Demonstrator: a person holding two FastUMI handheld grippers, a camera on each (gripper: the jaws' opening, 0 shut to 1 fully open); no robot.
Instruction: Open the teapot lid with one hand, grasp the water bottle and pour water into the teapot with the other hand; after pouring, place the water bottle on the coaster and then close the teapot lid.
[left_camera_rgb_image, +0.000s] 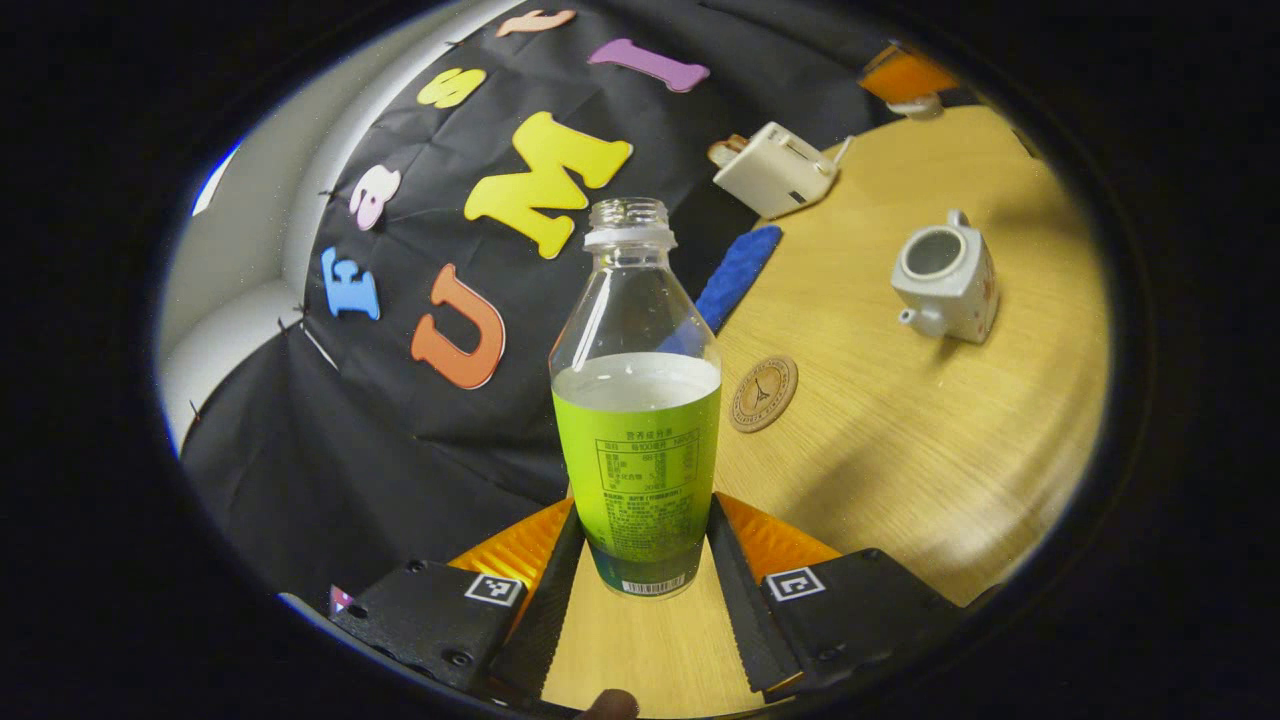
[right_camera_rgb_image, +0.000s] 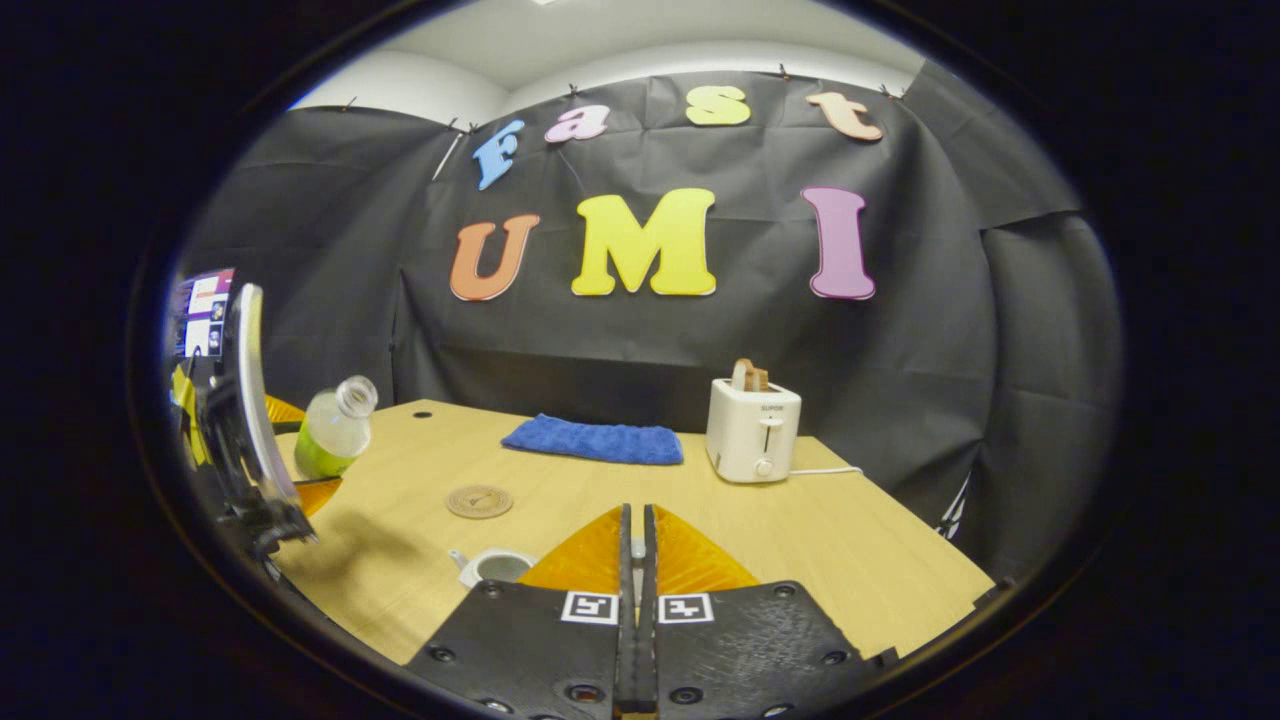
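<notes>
My left gripper (left_camera_rgb_image: 645, 520) is shut on the lower part of an uncapped clear water bottle (left_camera_rgb_image: 637, 400) with a green label, about half full. In the right gripper view the bottle (right_camera_rgb_image: 335, 430) leans to the right over the table's left edge, held by the left gripper (right_camera_rgb_image: 305, 492). The white teapot (left_camera_rgb_image: 945, 280) stands with its top uncovered, right of the round coaster (left_camera_rgb_image: 763, 393). My right gripper (right_camera_rgb_image: 632, 525) is shut, with a small knob between its fingers. From the left gripper view, a white lid (left_camera_rgb_image: 915, 105) hangs under the right gripper (left_camera_rgb_image: 905, 75), beyond the teapot.
A white toaster (right_camera_rgb_image: 752, 430) with toast and a folded blue towel (right_camera_rgb_image: 595, 440) sit at the back of the wooden table (right_camera_rgb_image: 850, 540). The coaster (right_camera_rgb_image: 479, 501) lies behind the teapot (right_camera_rgb_image: 495, 567). A screen (right_camera_rgb_image: 205, 310) stands at far left.
</notes>
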